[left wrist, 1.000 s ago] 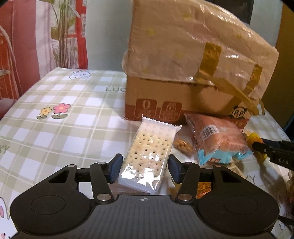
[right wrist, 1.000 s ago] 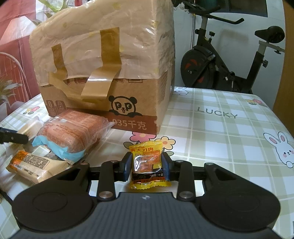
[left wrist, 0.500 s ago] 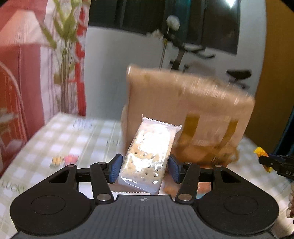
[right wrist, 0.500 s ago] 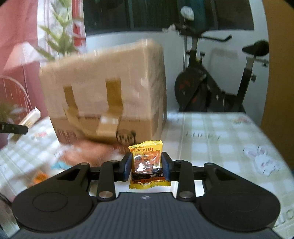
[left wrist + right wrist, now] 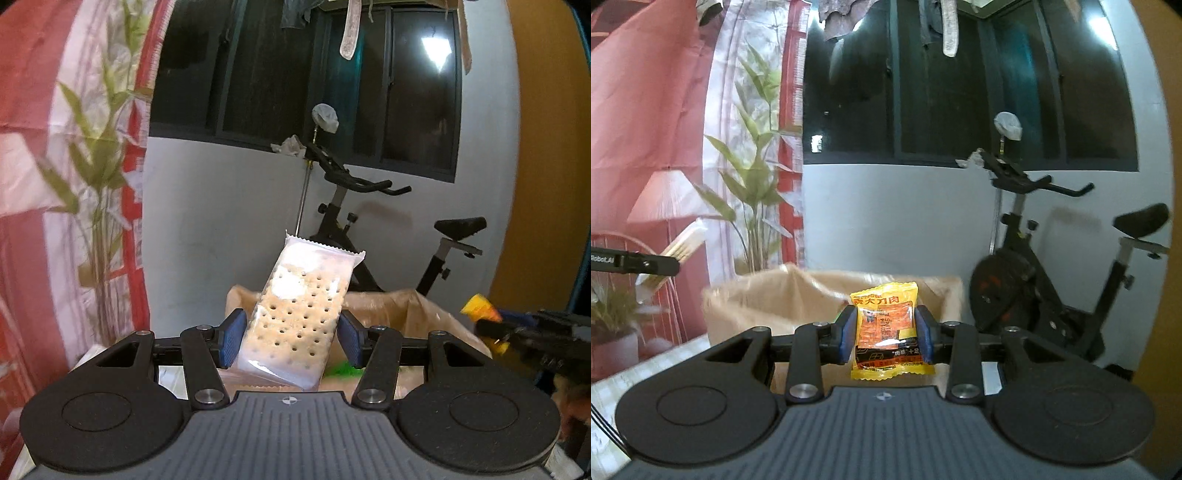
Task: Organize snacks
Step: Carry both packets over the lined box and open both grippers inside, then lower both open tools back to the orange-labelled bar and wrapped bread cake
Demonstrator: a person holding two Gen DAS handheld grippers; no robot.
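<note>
Left wrist view: left gripper (image 5: pixel 290 341) is clamping a cracker pack (image 5: pixel 295 325), raised above the open box (image 5: pixel 413 306). Right gripper (image 5: pixel 885 339) is pinching a yellow packet (image 5: pixel 886 334) over the box's near rim.

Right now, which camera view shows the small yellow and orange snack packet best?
The right wrist view: the small yellow and orange snack packet sits centred and sharp, clamped in the right tool, with its print visible. The left wrist view shows only a blurred yellow corner at the right edge.
</note>
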